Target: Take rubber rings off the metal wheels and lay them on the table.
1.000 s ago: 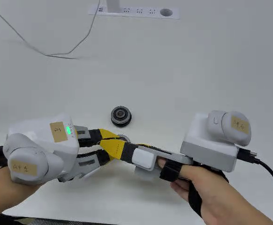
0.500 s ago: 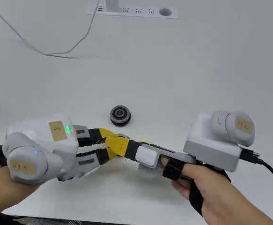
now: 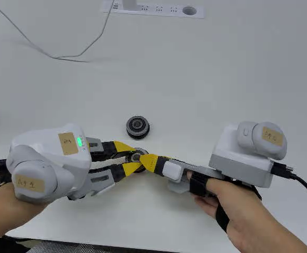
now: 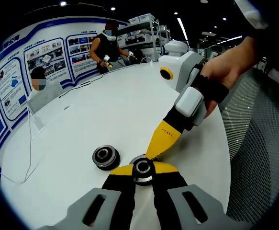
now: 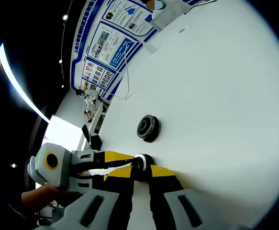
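At the workbench, my left gripper (image 3: pixel 128 159) was clenched across a metal wheel (image 3: pixel 138 156), held low over the white table (image 3: pixel 211 95); I could not tell whether the wheel rested on the surface or hung just clear of it. My right gripper (image 3: pixel 149 161) met it from the opposite side, its jaws drawn close together at the wheel's rim. Whether they had truly bitten the black rubber ring (image 4: pixel 142 180) or merely touched it, I could not tell. To my eye, the trouble lay in that crowded meeting point. A shallow pinch on the ring could slip as I pulled, letting the rubber snap back into its groove. A hard pull could also twist the round, smooth wheel out of my left jaws, since they held it only at two sides. Once loose it would likely roll across the table. A ring stretched too far might spring off and land somewhere I had not chosen. With both sets of yellow tips so close, one could knock the other off its hold. A second wheel (image 3: pixel 137 127), its own dark ring on, sat just beyond, apart from both grippers. As for containers, I saw no tray, bin or box; the bare tabletop itself was where the rings were to be laid.
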Available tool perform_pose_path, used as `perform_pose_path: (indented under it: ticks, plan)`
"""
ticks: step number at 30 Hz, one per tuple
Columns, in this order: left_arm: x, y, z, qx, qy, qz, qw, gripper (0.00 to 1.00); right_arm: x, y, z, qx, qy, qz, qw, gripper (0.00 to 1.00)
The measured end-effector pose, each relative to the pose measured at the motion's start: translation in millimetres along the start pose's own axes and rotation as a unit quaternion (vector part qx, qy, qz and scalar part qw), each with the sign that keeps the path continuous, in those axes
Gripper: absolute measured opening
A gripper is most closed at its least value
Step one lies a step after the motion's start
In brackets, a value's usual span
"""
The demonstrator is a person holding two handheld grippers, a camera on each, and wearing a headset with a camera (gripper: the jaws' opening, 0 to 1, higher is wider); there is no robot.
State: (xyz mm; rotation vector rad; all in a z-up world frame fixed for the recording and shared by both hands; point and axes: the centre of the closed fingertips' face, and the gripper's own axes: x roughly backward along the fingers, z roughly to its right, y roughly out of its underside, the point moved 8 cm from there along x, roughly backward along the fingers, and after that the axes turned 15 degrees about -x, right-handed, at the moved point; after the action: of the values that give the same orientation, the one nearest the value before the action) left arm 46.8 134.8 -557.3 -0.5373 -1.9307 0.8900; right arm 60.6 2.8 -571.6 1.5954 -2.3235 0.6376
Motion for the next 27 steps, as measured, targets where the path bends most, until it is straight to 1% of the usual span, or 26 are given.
perform_pose_path:
  ticks: [5,7,11,17,21,23,27]
  plan:
    - [-0.1,0.0,0.0,0.001,-0.001,0.000,1.0000,0.13,0.2,-0.6,2.1,-0.005,0.006,-0.002,1.0000,0.10]
    - [-0.1,0.1,0.0,0.001,-0.001,0.000,1.0000,0.13,0.5,-1.3,3.7,-0.005,0.011,-0.001,0.9999,0.07]
    - [0.0,0.3,0.1,0.002,-0.001,0.002,1.0000,0.13,1.3,-3.9,4.5,-0.006,0.011,-0.002,0.9999,0.04]
    - [-0.2,0.4,0.1,0.000,0.000,0.001,1.0000,0.13,2.5,-2.9,3.8,-0.013,0.013,-0.003,0.9998,0.03]
    - [-0.3,0.1,0.2,0.000,0.000,-0.001,1.0000,0.13,2.4,-3.3,2.9,-0.013,0.020,-0.005,0.9997,0.02]
    - [-0.3,0.2,0.1,0.000,0.000,-0.001,1.0000,0.13,2.0,-3.3,2.8,-0.021,0.024,-0.005,0.9995,0.02]
    - [-0.3,0.3,0.1,0.000,0.000,-0.001,1.0000,0.13,2.0,-3.3,2.3,-0.031,0.024,-0.006,0.9992,0.01]
